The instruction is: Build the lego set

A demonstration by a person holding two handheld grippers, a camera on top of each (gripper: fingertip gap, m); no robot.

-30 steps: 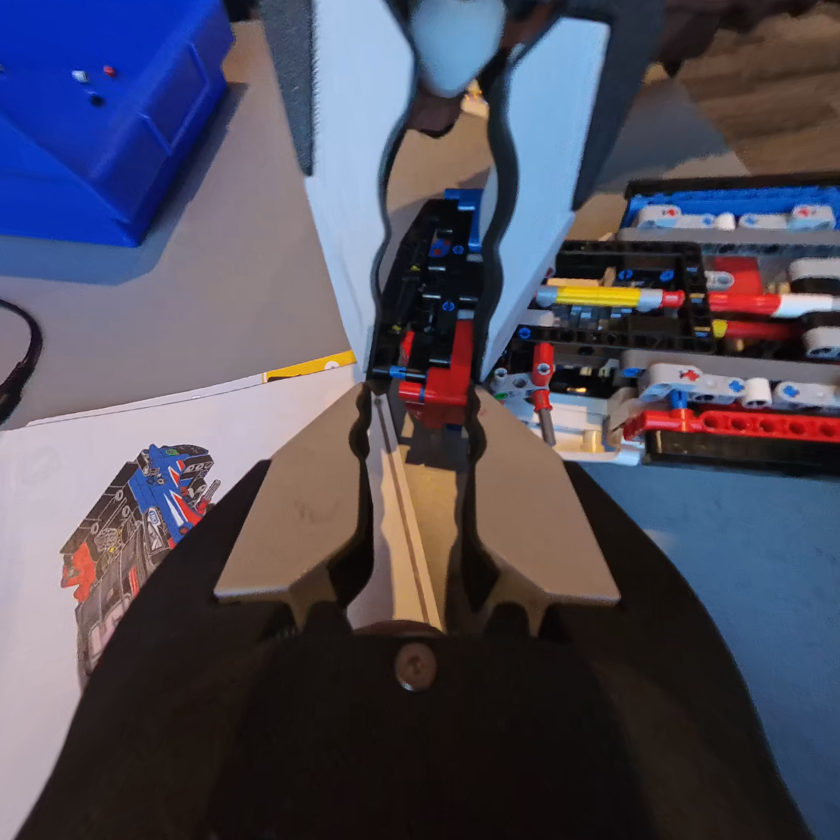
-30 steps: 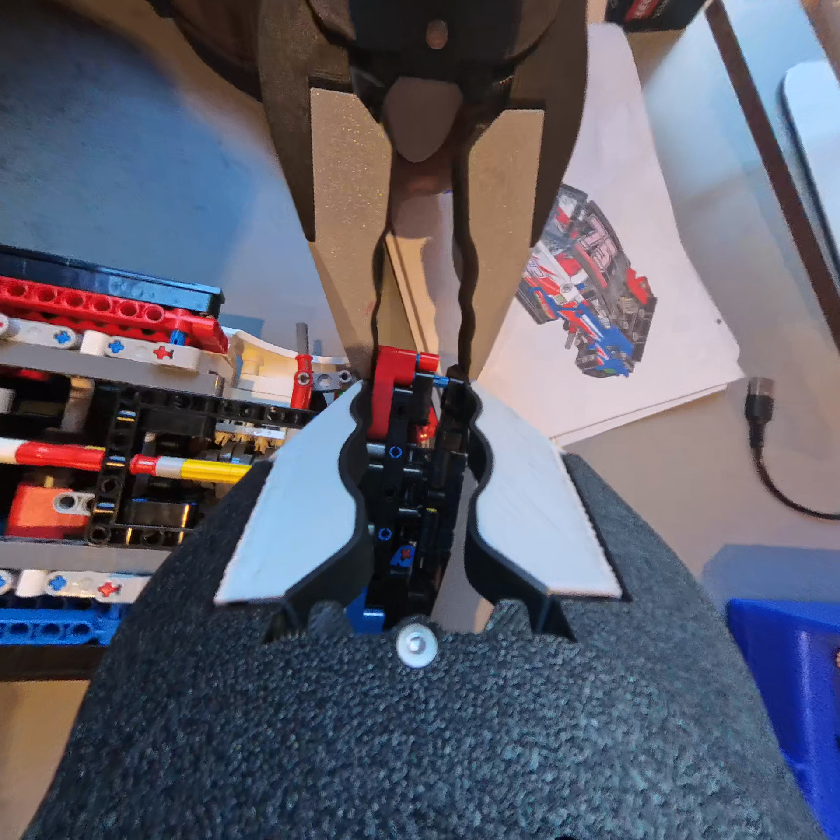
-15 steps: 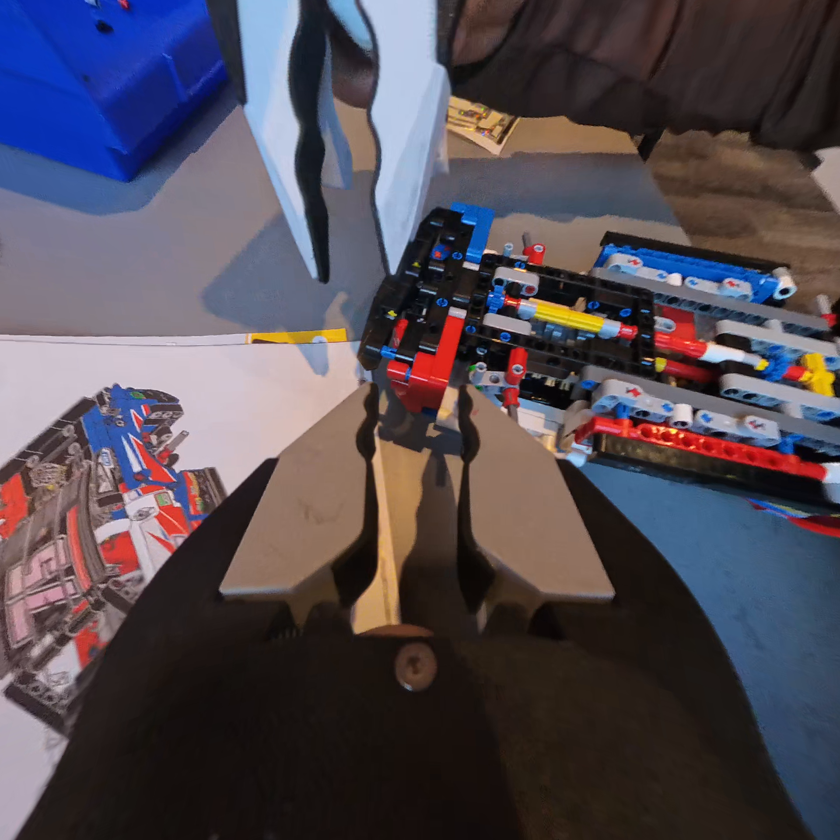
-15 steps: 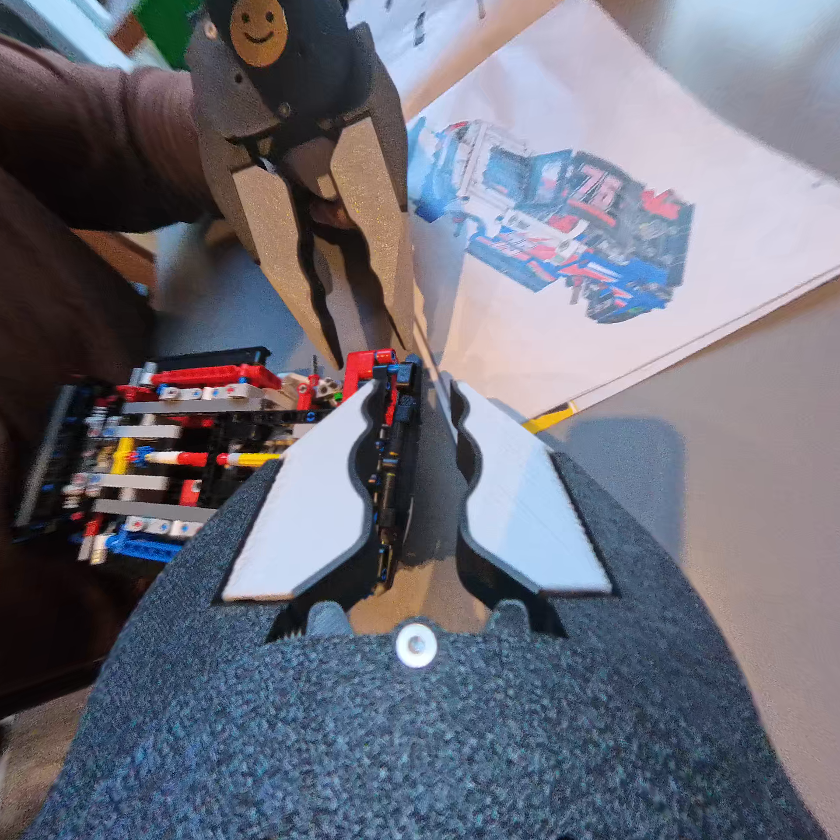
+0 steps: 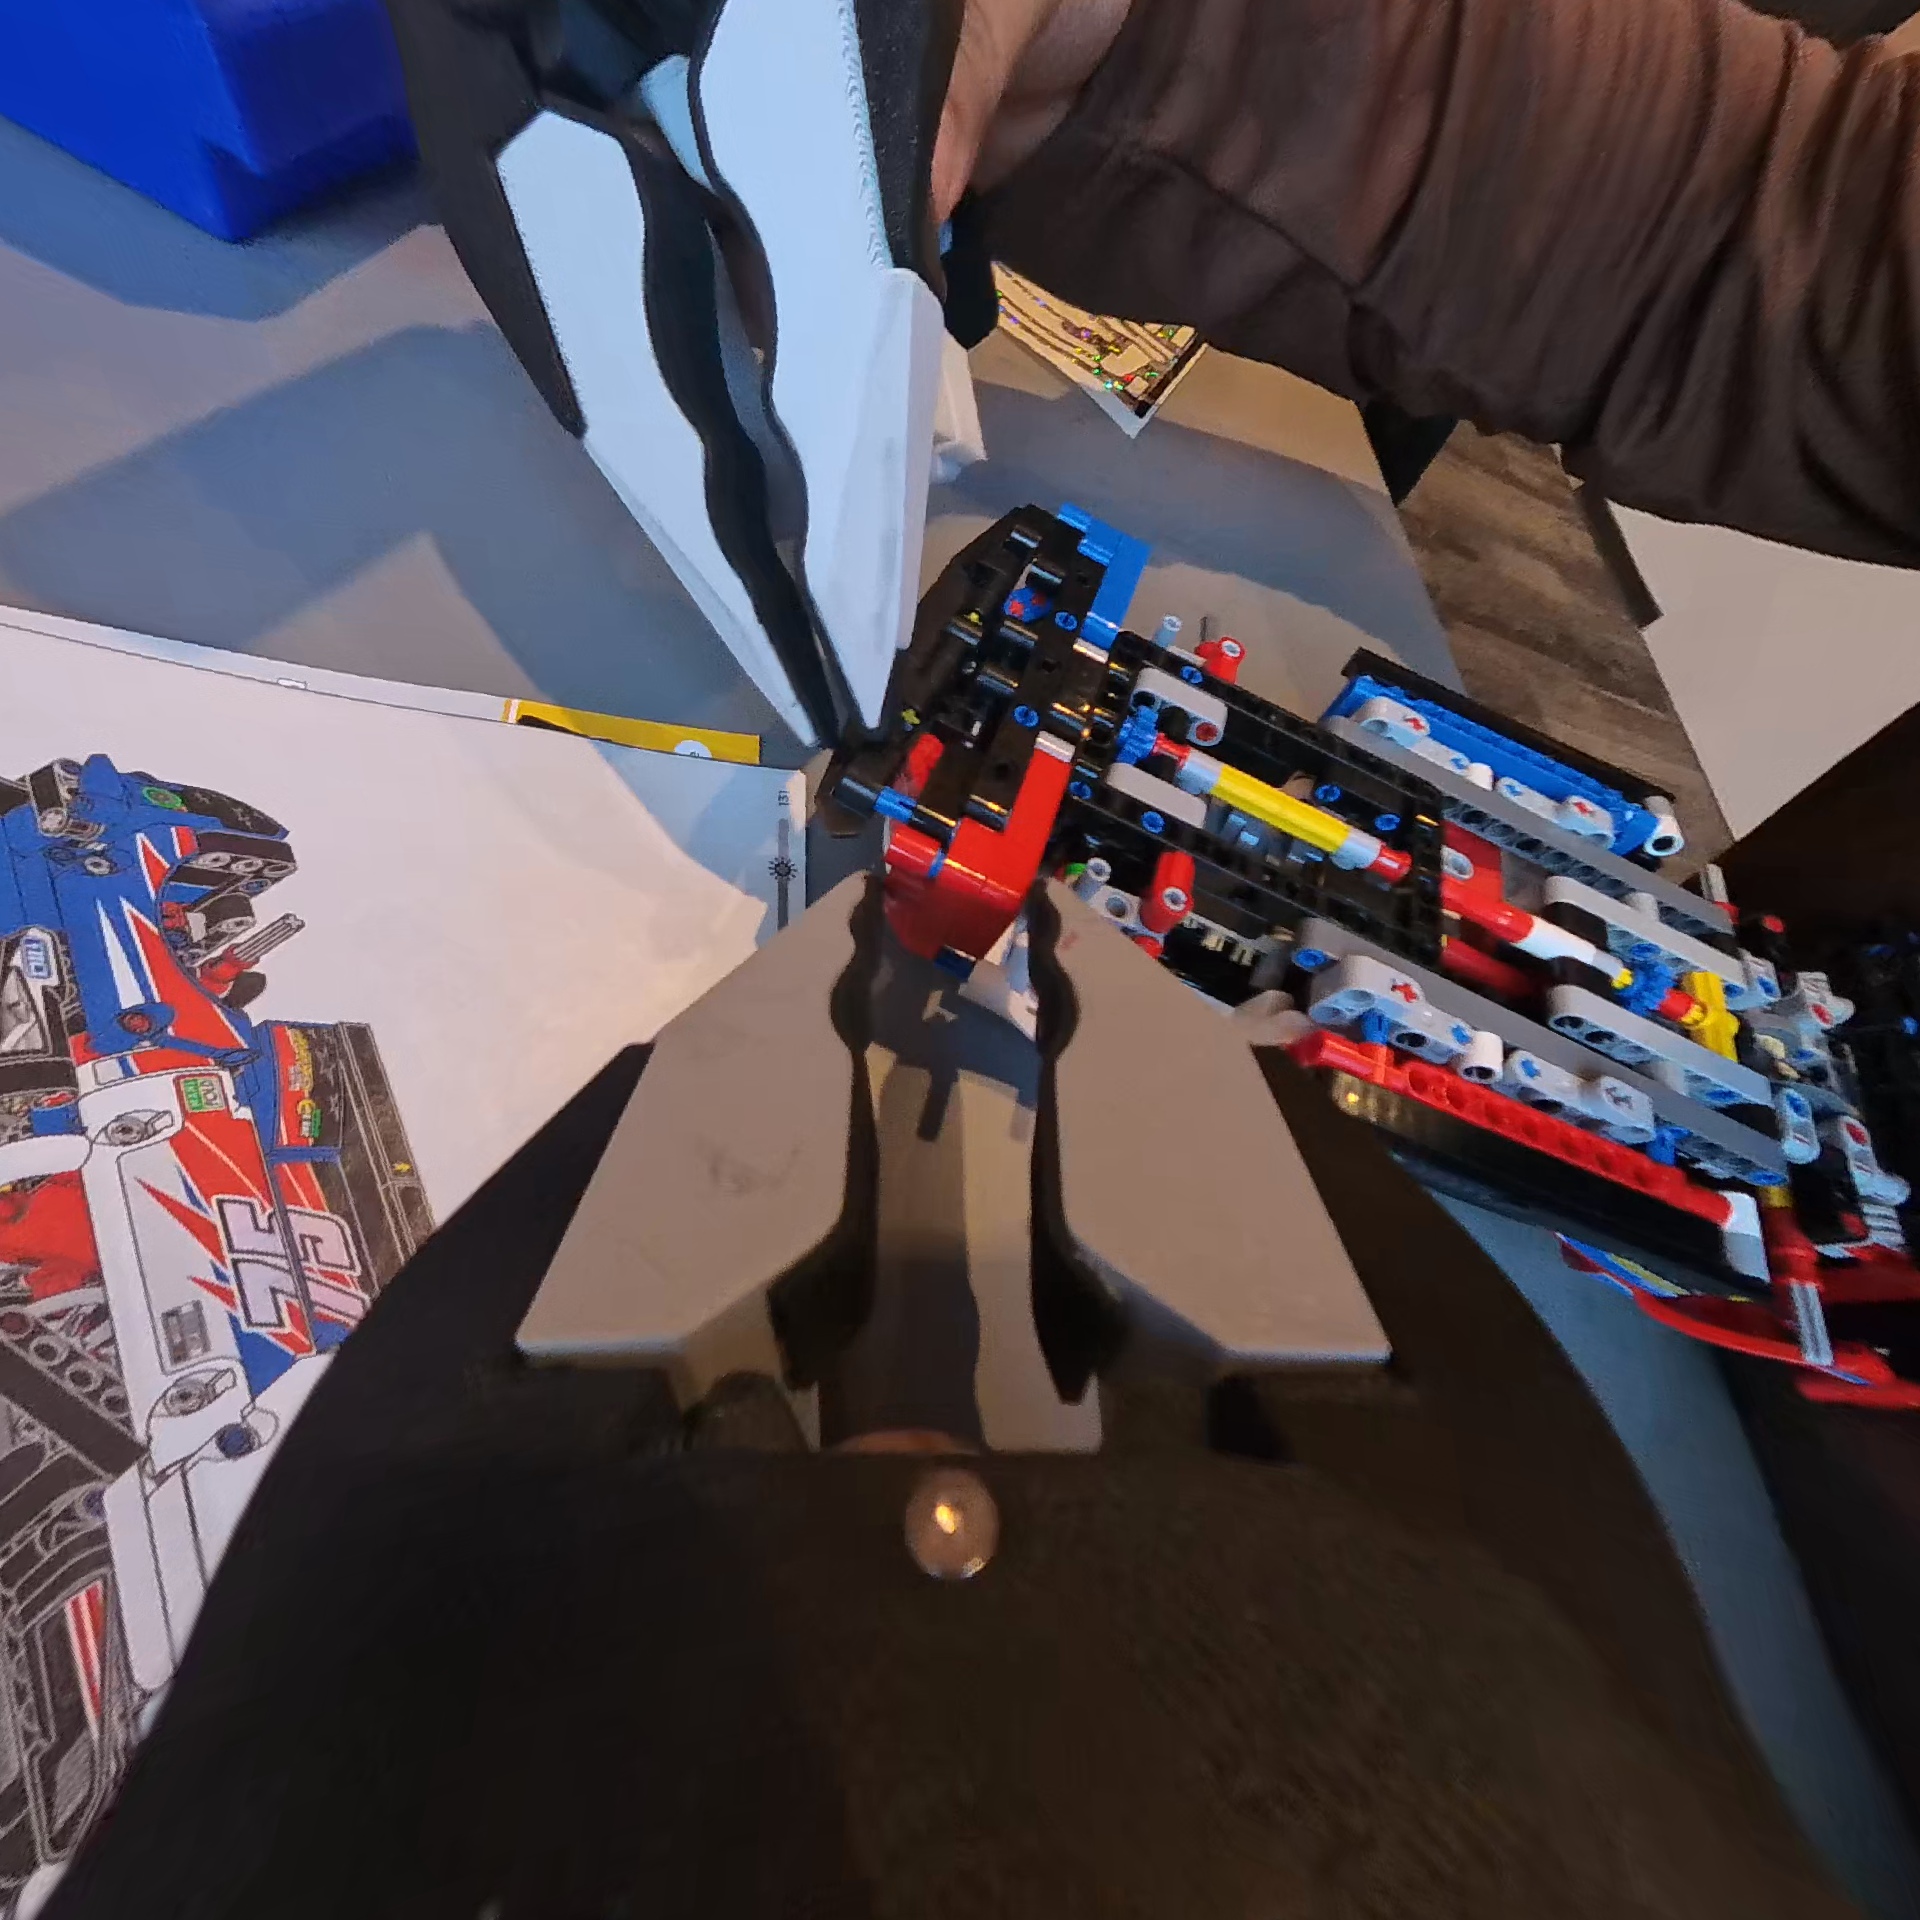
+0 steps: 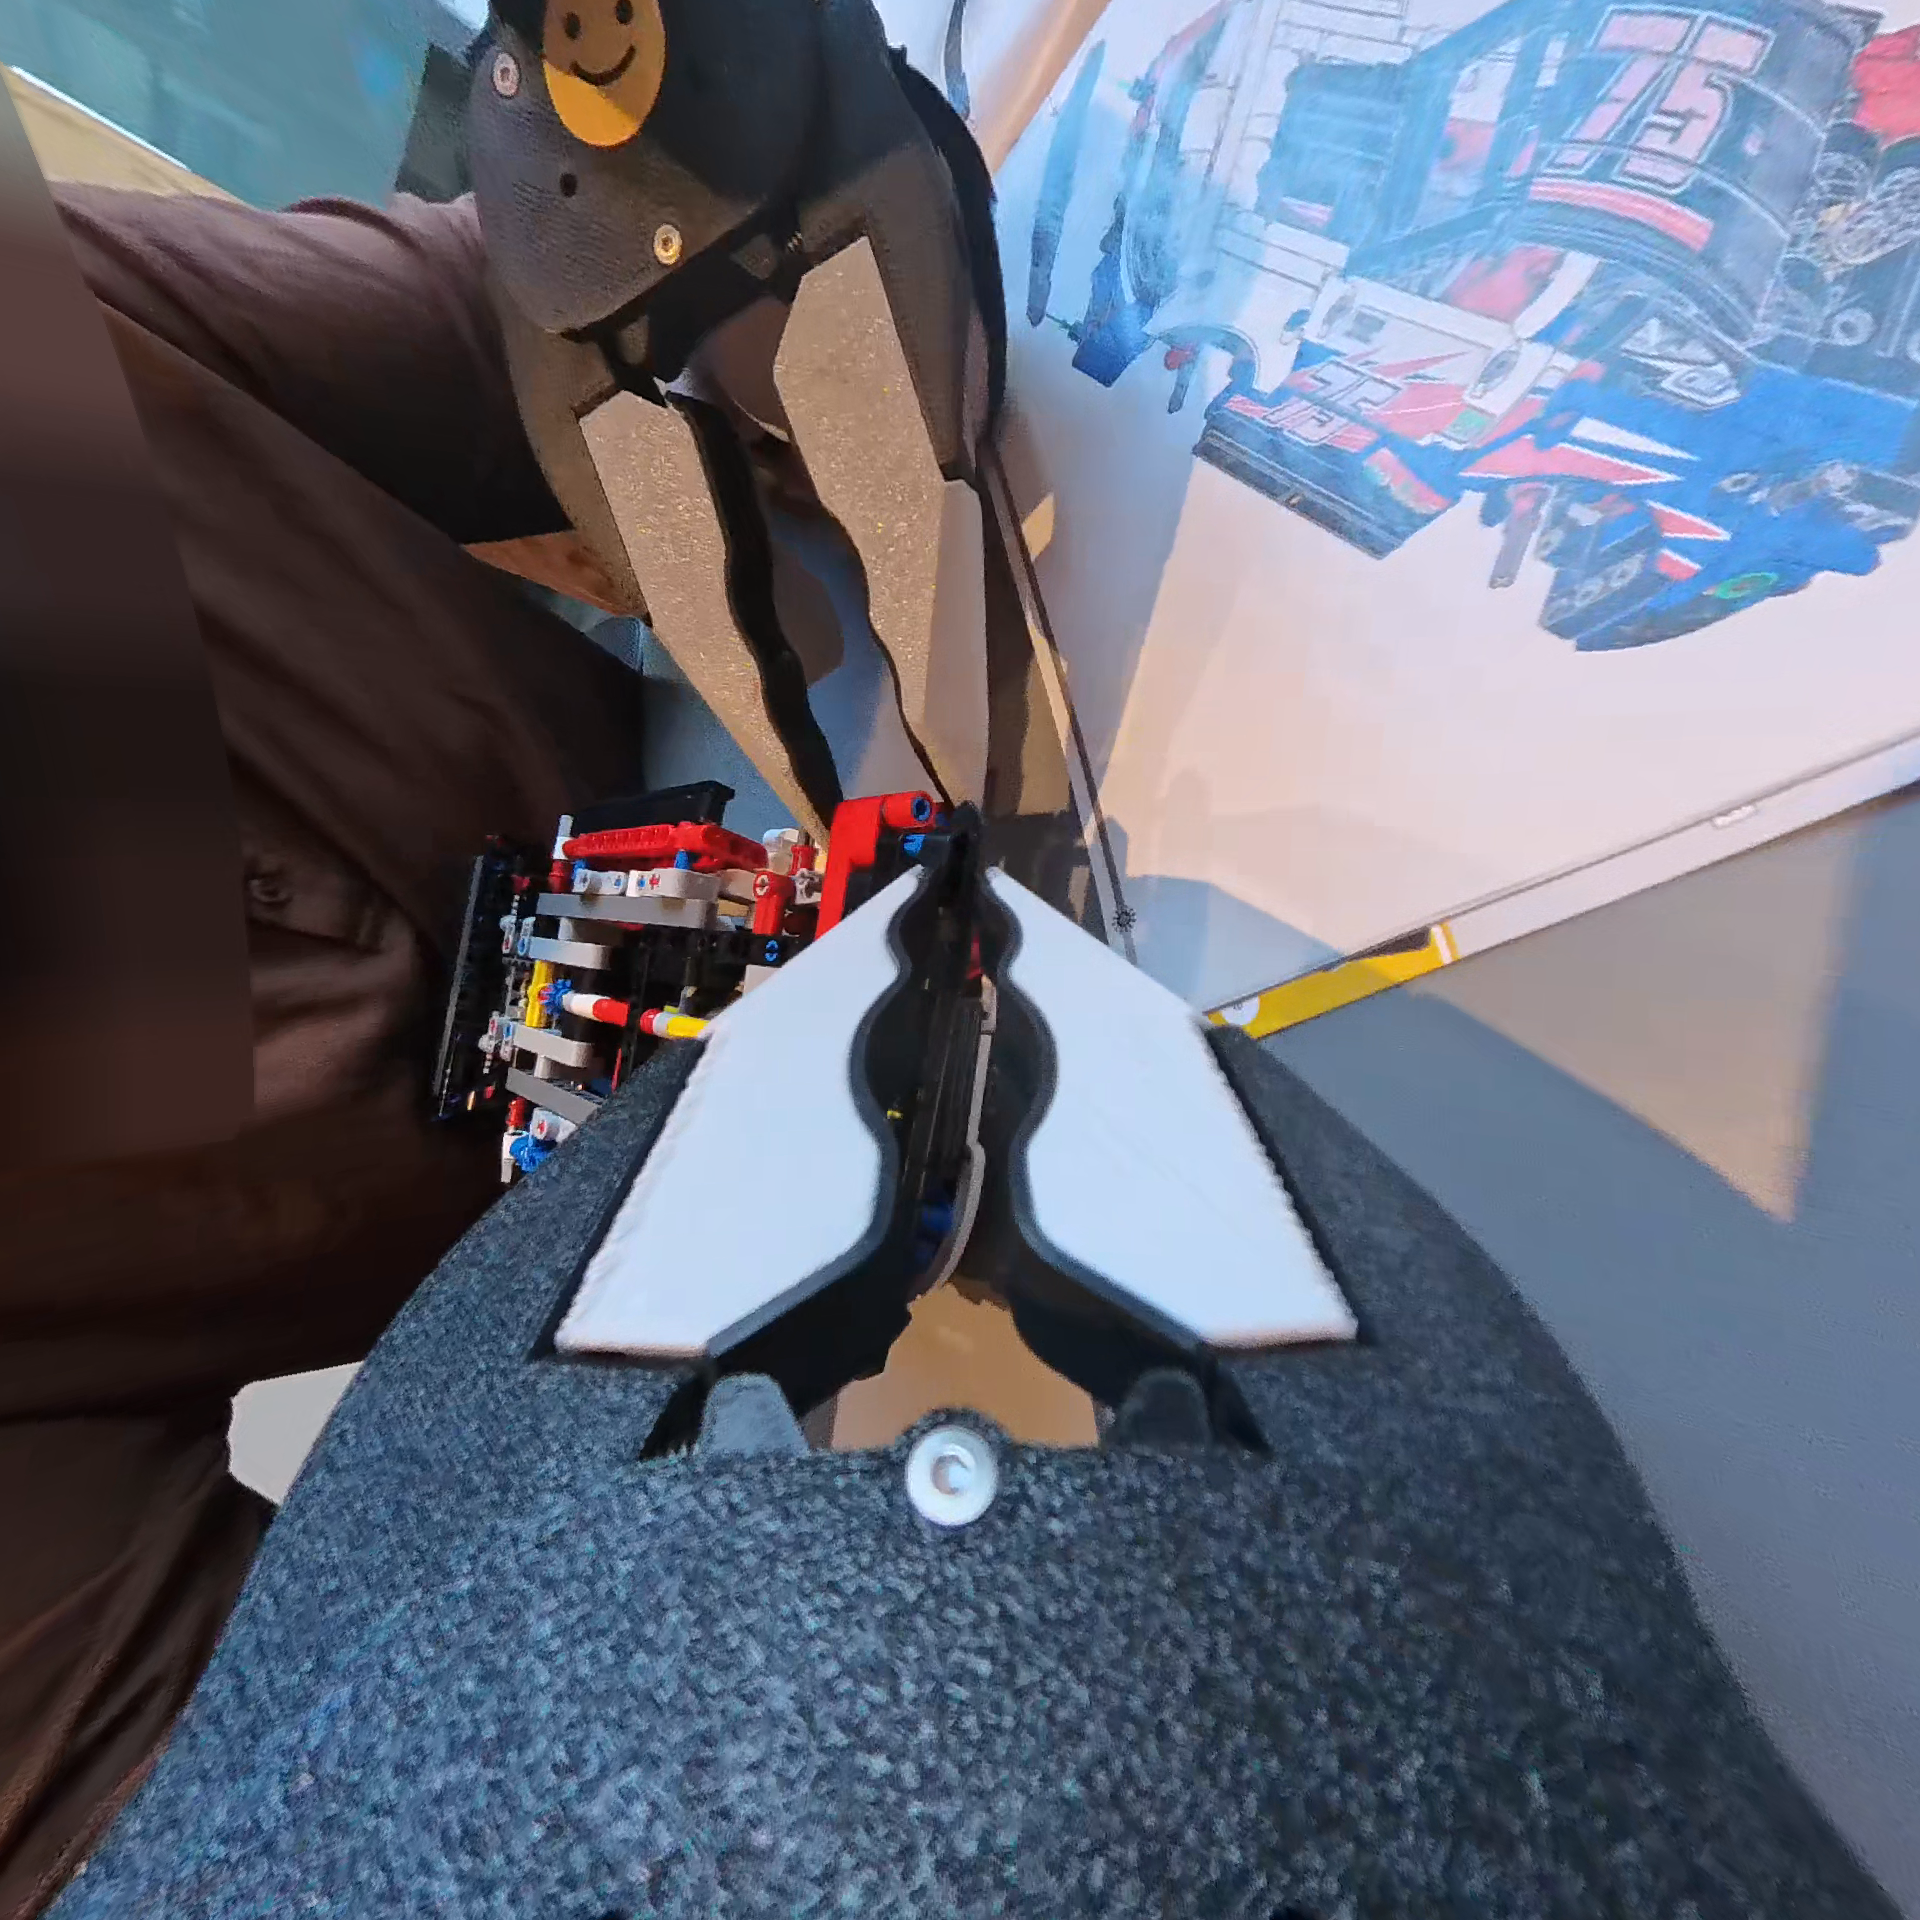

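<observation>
I have the half-built lego model [image 5: 1299, 883] lying on the counter [image 5: 260, 436], stretching from the middle of my left view out toward 3 o'clock, with the instruction sheet [image 5: 416, 883] spread at 9 o'clock. My right gripper [image 6: 951, 873] has its jaws nearly together, and they look clamped on the thin black end frame [image 5: 997, 665] of the model, which runs edge-on between them in the right view. My left gripper [image 5: 945, 914] has its jaws a modest gap apart, the tips flanking the red corner piece [image 5: 977, 842] at 12 o'clock; I cannot tell whether they press on it or only sit beside it. The risk I see is leverage: I hold a long, heavy model by one thin edge, so any twist from the right hand could pop that frame off its pins or let it slip out. If the left jaws close off-centre on the red corner, they may push it sideways and not seat it, or skid off and knock the small grey and red parts beside it. The sheet under the near end could also slide and shift the model.
</observation>
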